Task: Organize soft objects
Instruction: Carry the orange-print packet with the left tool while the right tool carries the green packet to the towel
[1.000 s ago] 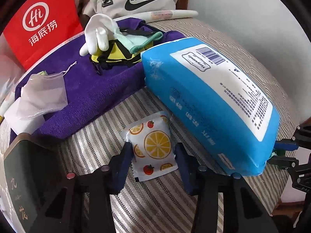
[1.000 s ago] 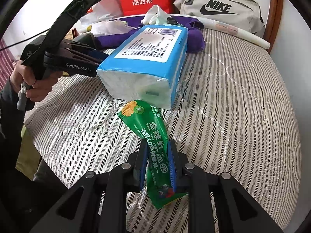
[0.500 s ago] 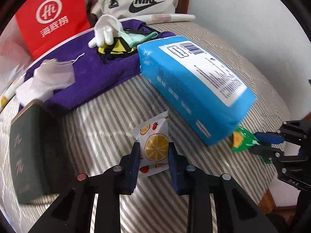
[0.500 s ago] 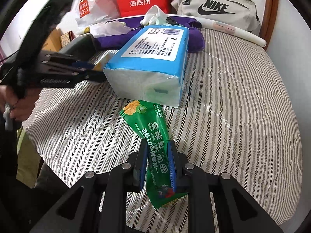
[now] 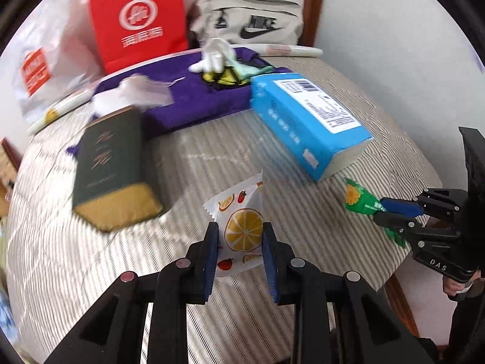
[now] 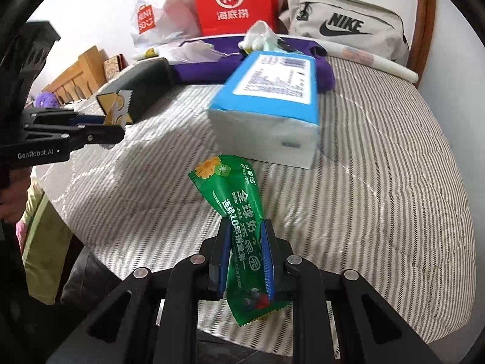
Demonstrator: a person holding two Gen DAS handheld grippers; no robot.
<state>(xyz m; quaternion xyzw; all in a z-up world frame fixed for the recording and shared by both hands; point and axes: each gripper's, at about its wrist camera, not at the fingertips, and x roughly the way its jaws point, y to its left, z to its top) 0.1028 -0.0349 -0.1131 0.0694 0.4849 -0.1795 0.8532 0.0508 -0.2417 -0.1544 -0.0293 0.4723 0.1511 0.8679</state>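
Observation:
My left gripper [image 5: 241, 242] is shut on a white packet printed with lemon slices [image 5: 244, 221] and holds it off the striped bedcover [image 5: 303, 209]. In the right wrist view the same left gripper [image 6: 118, 127] comes in from the left with that packet [image 6: 119, 110] sticking up from its tips. My right gripper [image 6: 246, 242] is shut on a long green snack packet [image 6: 239, 200], which hangs above the bedcover near the tissue pack. The left wrist view shows the right gripper [image 5: 391, 212] at the right edge with the green packet [image 5: 359, 198].
A blue tissue pack [image 5: 306, 121] lies in the middle of the bed, and a dark green box [image 5: 112, 163] to its left. Behind them are a purple cloth [image 5: 194, 103] with a white glove [image 5: 215, 54], a red paper bag [image 5: 139, 21] and a grey Nike bag [image 5: 251, 21]. The bed's edge runs close to both grippers.
The left jaws closed on the lemon-print packet and lifted it away from the tissue pack; the dark green box came into view. The right gripper drew back a little with the green packet.

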